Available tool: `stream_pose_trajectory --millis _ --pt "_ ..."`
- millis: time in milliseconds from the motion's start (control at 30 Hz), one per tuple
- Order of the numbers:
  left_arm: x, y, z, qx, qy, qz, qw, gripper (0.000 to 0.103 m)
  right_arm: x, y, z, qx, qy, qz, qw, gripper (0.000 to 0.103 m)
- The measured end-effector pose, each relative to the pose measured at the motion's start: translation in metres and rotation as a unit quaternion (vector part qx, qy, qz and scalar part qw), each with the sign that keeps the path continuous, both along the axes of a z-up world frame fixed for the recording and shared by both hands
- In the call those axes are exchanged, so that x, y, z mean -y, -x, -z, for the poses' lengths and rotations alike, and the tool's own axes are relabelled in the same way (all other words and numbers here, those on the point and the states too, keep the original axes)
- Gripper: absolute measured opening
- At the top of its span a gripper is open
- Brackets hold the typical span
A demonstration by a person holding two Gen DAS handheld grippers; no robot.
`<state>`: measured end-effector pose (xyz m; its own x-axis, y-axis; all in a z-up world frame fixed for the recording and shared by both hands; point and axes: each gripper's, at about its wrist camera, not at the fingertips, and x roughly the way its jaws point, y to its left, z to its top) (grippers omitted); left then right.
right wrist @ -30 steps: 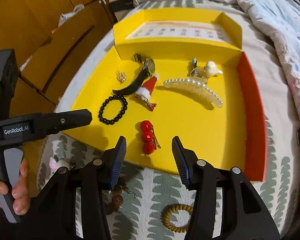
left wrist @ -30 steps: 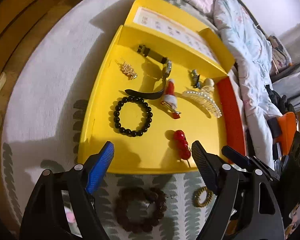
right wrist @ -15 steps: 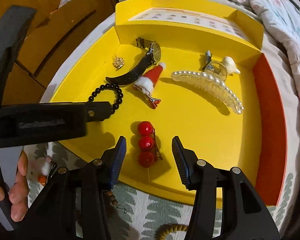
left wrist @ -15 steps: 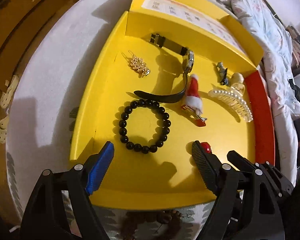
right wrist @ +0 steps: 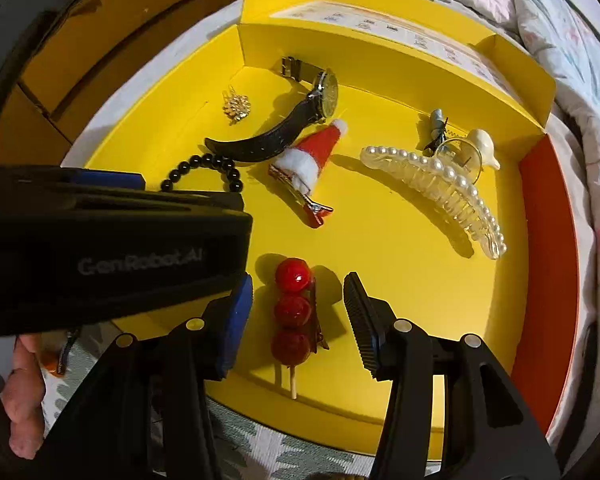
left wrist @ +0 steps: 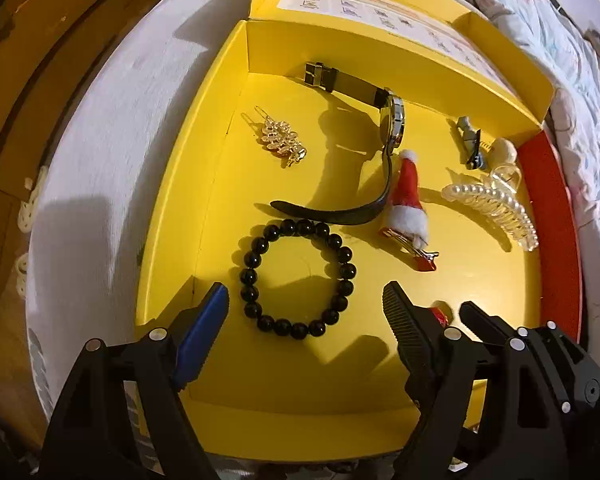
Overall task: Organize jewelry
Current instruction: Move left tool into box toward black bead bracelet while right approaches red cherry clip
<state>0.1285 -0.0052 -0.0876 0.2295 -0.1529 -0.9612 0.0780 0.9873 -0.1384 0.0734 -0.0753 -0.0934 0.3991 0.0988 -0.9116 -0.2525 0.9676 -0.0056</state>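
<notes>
A yellow box tray (left wrist: 204, 184) holds the jewelry. My left gripper (left wrist: 306, 304) hangs open over a black bead bracelet (left wrist: 298, 276), its fingers wide on either side and clear of the beads. My right gripper (right wrist: 298, 308) is open around a red three-ball hair clip (right wrist: 292, 310), with gaps between pads and clip. Further back lie a black-strap watch (left wrist: 380, 128), a gold leaf clip (left wrist: 282, 142), a Santa-hat clip (left wrist: 408, 200), a pearl claw clip (left wrist: 492, 208) and a small grey clip (left wrist: 470, 142).
The tray (right wrist: 400, 248) has a red right wall (right wrist: 544, 248) and a raised yellow lid (right wrist: 400, 40) behind. It rests on a leaf-patterned cloth (right wrist: 280, 452). A hand (right wrist: 20, 400) holds the left tool (right wrist: 112, 248), which fills the left of the right wrist view. Bedding (left wrist: 560, 40) lies at the right.
Both grippers have come forward and lower over the tray. The black bracelet now sits between the left fingers, the red clip between the right ones. Jaw widths look unchanged.
</notes>
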Motion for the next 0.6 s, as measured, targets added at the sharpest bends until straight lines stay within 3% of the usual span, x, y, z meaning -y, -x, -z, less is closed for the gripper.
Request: stream_pose_trajectory --millis 233,467,600 --pt "0.010 -0.008 0.003 0.001 -0.001 0.023 0.9997 0.078 0.007 -0.004 0.003 -0.010 -0.010 0.002 1.000 0.051" --pt "0.024 -0.017 0.009 0.013 -0.040 0.038 0.9984 0.078 0.009 -0.007 0.003 -0.015 -0.014 0.001 1.000 0.051" --pt "0.031 -0.016 0.014 0.019 -0.067 0.047 0.9965 0.073 0.011 -0.007 0.004 -0.013 -0.019 0.007 1.000 0.050"
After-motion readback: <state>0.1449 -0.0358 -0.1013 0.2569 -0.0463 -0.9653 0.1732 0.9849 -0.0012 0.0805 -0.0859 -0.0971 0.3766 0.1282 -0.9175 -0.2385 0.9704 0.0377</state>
